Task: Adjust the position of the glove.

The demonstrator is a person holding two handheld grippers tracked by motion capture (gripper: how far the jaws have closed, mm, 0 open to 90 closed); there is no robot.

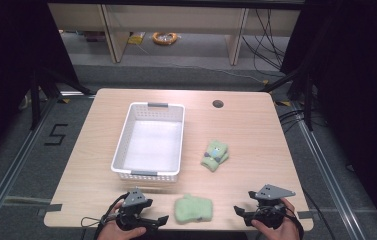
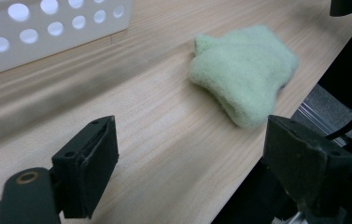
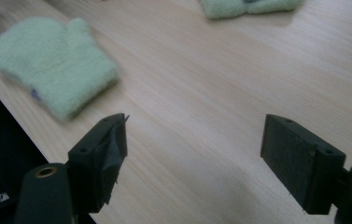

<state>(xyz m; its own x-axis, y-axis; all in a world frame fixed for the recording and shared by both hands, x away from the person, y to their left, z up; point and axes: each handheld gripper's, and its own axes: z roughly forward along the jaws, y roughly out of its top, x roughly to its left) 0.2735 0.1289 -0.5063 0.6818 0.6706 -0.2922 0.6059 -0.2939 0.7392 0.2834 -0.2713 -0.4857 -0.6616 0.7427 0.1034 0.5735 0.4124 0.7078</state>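
Note:
A pale green fuzzy mitten (image 1: 193,208) lies flat near the table's front edge, between my two grippers. It lies ahead of the left jaws (image 2: 243,70) and to the upper left of the right jaws (image 3: 54,65). A second green mitten (image 1: 214,154) with a small face patch rests further back to the right; its edge (image 3: 243,7) shows at the top of the right gripper view. My left gripper (image 1: 157,220) is open just left of the near mitten, holding nothing (image 2: 190,163). My right gripper (image 1: 239,211) is open to the mitten's right, also with nothing in it (image 3: 194,158).
A white perforated basket (image 1: 126,131) stands on the table's left-centre, with nothing in it; its wall (image 2: 47,28) is close ahead of the left gripper. A round cable hole (image 1: 218,104) sits at the back of the wooden table (image 1: 256,130). Metal frame rails run along both sides on the floor.

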